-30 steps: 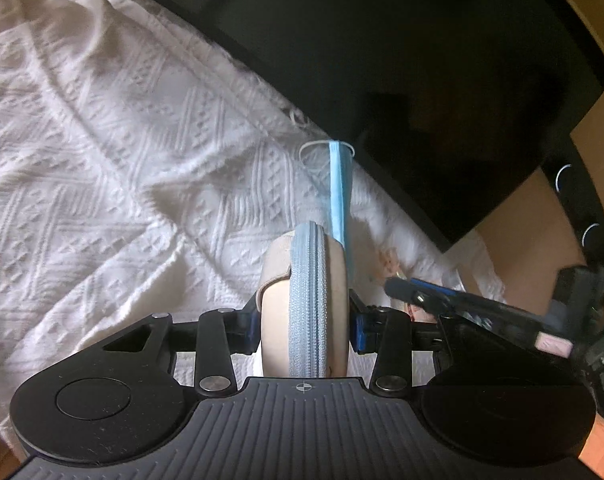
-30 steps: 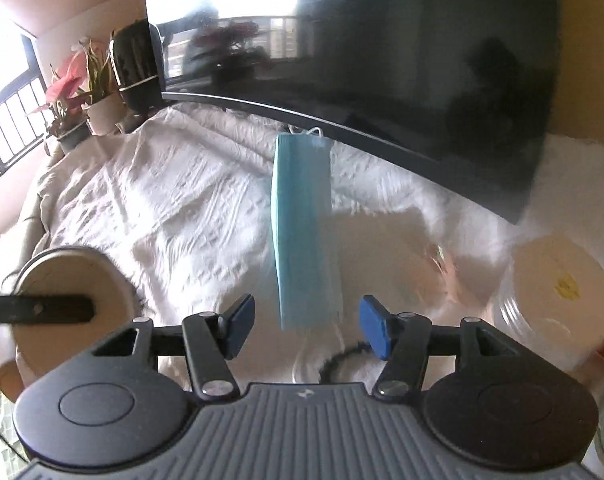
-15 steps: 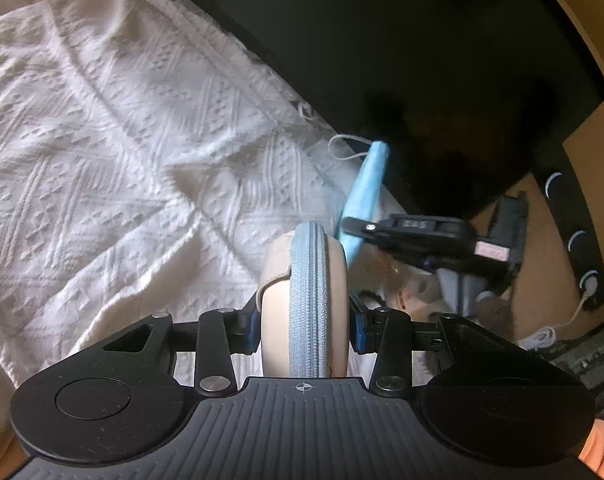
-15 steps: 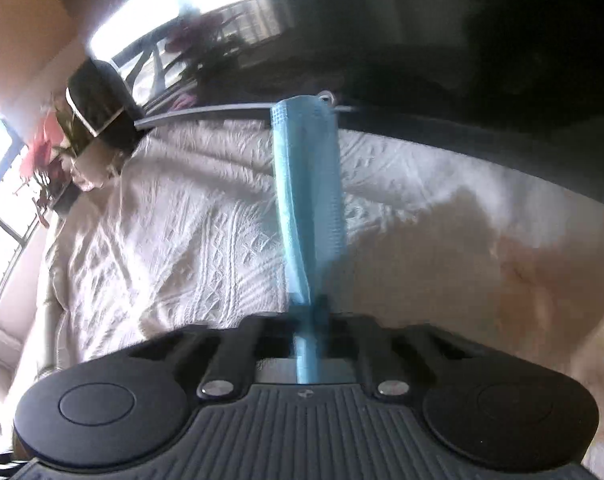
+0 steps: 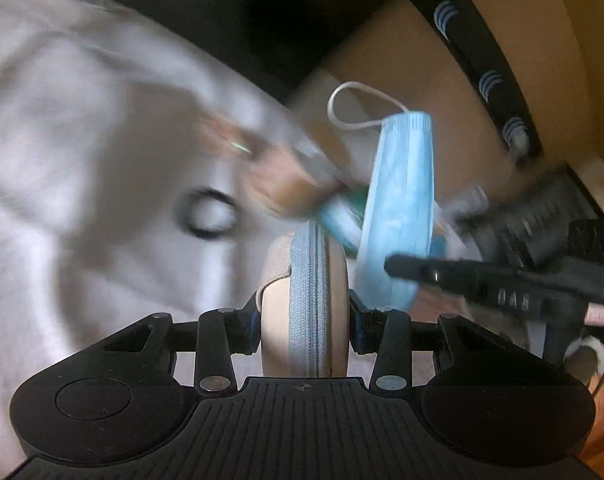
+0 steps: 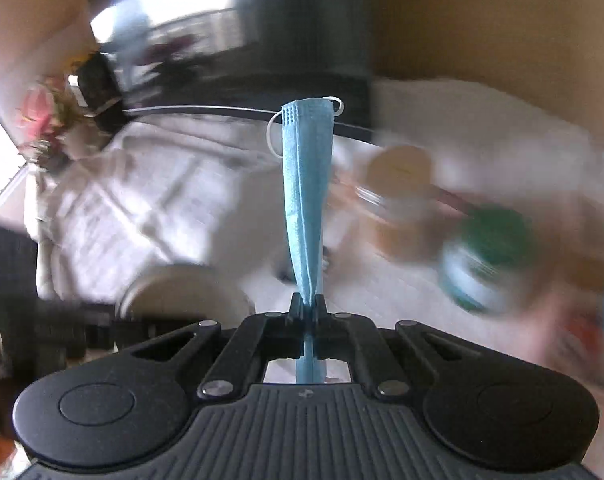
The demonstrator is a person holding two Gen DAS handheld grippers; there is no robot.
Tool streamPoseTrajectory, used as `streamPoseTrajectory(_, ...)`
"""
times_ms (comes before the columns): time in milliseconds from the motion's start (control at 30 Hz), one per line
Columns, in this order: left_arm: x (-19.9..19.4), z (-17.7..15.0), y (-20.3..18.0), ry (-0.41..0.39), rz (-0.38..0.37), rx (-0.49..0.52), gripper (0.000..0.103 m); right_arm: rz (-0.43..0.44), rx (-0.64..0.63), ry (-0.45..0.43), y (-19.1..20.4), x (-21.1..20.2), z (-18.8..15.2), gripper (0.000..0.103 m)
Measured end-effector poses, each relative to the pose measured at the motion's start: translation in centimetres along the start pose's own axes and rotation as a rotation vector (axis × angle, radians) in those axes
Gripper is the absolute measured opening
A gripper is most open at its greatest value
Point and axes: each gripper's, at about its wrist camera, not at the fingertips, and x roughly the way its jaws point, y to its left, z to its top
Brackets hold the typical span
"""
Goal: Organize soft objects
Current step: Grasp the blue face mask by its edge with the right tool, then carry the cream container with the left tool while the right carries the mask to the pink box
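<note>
Your right claw (image 6: 307,306) was pressed together on the lower end of the blue face mask (image 6: 305,200), and the mask stood up from it, folded narrow, with its white ear loop (image 6: 276,136) free at the top. Your left claw (image 5: 305,312) was clamped on the round beige zipper pouch (image 5: 305,300), which sat on its edge between the fingers, the grey zipper facing the camera. In the left wrist view the mask hung just beside the pouch, held off the cloth by the right claw.

I think the main risk was the mask. The grip was only on a thin edge of soft fabric, so a fast swing could pull it out, and both views were blurred, which suggests quick motion. The loose ear loop could also catch on something. The two claws were close together, so they could knock one another and shake the pouch.

Around them, the white textured cloth (image 5: 82,140) covered the surface, and a black hair tie (image 5: 208,212) lay on it. A jar with a tan lid (image 6: 397,188) and a green and white container (image 6: 481,264) stood near, to the right of the mask; they were too blurred to say more. These hard things stood in the way of a low sweep to that side. A large dark screen (image 6: 302,32) stood behind.
</note>
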Motion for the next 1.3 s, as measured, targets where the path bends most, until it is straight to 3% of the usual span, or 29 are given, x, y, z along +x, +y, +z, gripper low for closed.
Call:
streamPoseTrajectory(233,7.5,0.7,-6.1,0.178,-0.143,0.151,0.045,-0.210,0.221,-0.063,-6.4,-7.2,-5.2,0.003)
streamPoseTrajectory(367,10.4,1.3,-9.1,0.227,-0.207,0.220,0.045,-0.313,0.296,-0.114,-8.7,-10.8,-7.2,0.003)
streamPoseTrajectory(533,13.2,3.6,-11.8,0.231,-0.264,0.245,0.045,-0.398,0.364,-0.155,-11.0,-13.9,-9.6,0.003)
streamPoseTrajectory(833,18.3,9.3,-17.7,0.146,-0.338,0.251,0.045,-0.480,0.503,-0.171,-14.7,-15.5,-12.7,0.003)
streamPoseTrajectory(967,22.3,10.5,-19.1,0.167,-0.379,0.175,0.045,-0.488,0.526,-0.179,-15.4,-15.7,-13.1,0.003)
streamPoseTrajectory(1033,24.8,10.4,-18.9,0.186,-0.347,0.159,0.045,-0.486,0.531,-0.180,-15.9,-15.5,-13.1,0.003)
streamPoseTrajectory(1100,27.0,9.5,-18.6,0.194,-0.221,0.218,0.046,-0.487,0.531,-0.178,-16.3,-15.4,-13.2,0.003)
streamPoseTrajectory(1133,27.5,9.1,-18.4,0.190,-0.179,0.245,0.056,-0.490,0.533,-0.176,-16.6,-15.3,-13.2,0.003)
streamPoseTrajectory(1300,26.6,9.3,-17.6,0.131,-0.144,0.255,0.058,-0.496,0.545,-0.163,-18.0,-14.8,-13.2,0.003)
